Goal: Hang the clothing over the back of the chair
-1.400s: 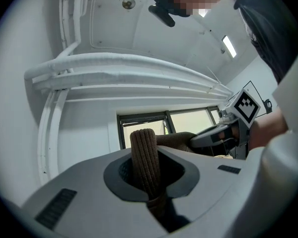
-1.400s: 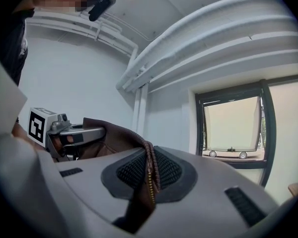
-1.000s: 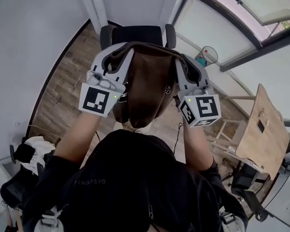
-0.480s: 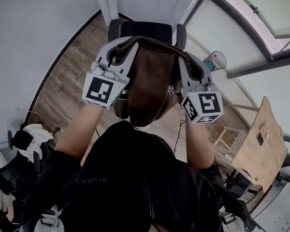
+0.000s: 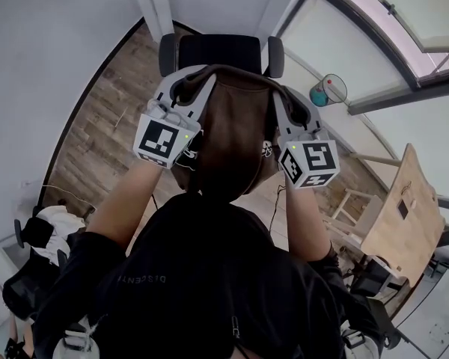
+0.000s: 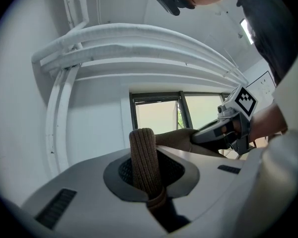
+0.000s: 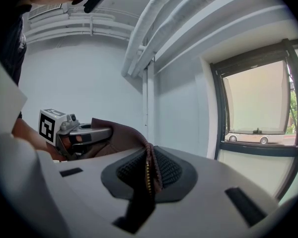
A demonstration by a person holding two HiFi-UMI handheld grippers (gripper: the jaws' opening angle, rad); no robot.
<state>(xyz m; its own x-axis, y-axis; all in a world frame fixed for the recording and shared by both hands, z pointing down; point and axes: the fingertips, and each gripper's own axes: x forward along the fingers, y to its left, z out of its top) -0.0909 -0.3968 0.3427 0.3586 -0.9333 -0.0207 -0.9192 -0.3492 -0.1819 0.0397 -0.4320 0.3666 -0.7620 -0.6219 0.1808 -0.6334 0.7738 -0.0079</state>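
A brown garment (image 5: 236, 137) hangs spread between my two grippers, just in front of a black chair (image 5: 218, 52) seen from above. My left gripper (image 5: 190, 83) is shut on the garment's ribbed brown hem (image 6: 144, 160), which stands up between the pads. My right gripper (image 5: 281, 88) is shut on the zip edge (image 7: 150, 175) of the same garment. The cloth's top edge stretches between both grippers, close to the chair's backrest; whether it touches the chair I cannot tell. Each gripper view shows the other gripper (image 6: 228, 128) (image 7: 72, 133) holding cloth.
The chair has two armrests (image 5: 167, 51) (image 5: 275, 54) and stands on a wooden floor by a white wall. A window lies to the right. A small fan (image 5: 325, 90) stands on the floor at the right, a wooden table (image 5: 400, 212) farther right, dark items (image 5: 41, 234) at lower left.
Both grippers have sunk with the garment and moved towards the chair's backrest. The cloth's top edge now lies nearer the chair. Both grips are unchanged.
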